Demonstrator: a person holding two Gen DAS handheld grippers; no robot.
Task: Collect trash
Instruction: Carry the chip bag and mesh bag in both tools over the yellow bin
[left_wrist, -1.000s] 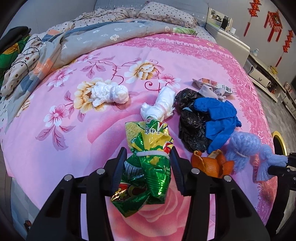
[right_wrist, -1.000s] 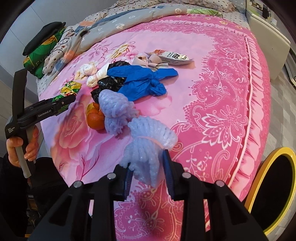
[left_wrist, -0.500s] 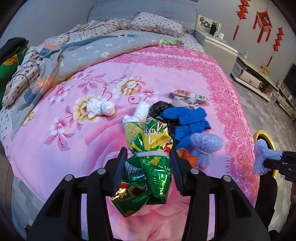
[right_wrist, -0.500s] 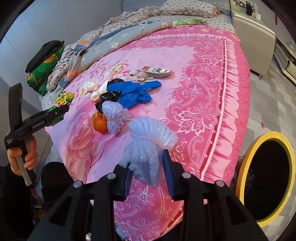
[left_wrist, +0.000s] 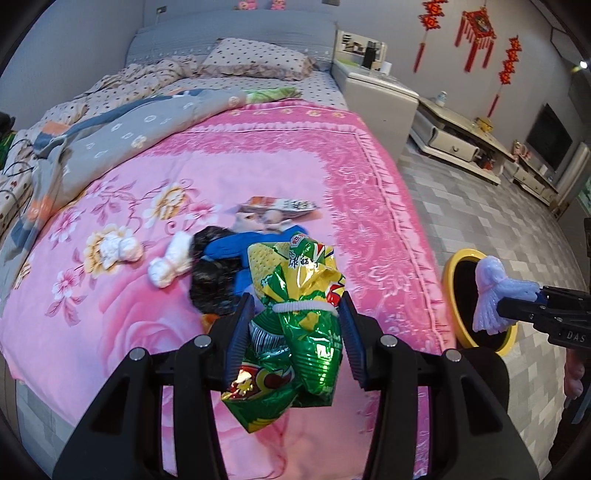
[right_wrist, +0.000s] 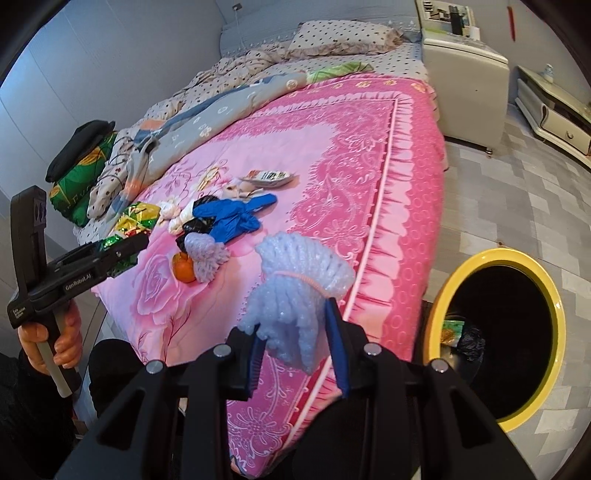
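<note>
Bed: pink floral blanket fills most of my left view; grey quilt bunched at the head end beside a dotted pillow.
Floor: grey tiles to the right of the bed.
Nightstand: pale, at the bed's far right corner.
Bin: yellow rim, dark inside, on the floor just beside the bed's near right corner; some trash at its bottom.
Left gripper: I see the jaws part closed, pads pressing both sides of a green snack bag at its banded waist; bag is lifted, over the blanket's near edge. In the right view, a hand grips this tool's handle.
Right gripper: jaws narrow, clamped on a lilac foam bundle; bundle is off the blanket, above the bed's corner, bin near on the right.
Trash pile: mid-blanket, items touching.
Blue bag: lies over a black bag.
Second foam bundle: near side of the pile, touching an orange peel.
White wad: just left of the black bag.
Second white wad: further left, apart.
Printed wrapper: far side of the pile.
</note>
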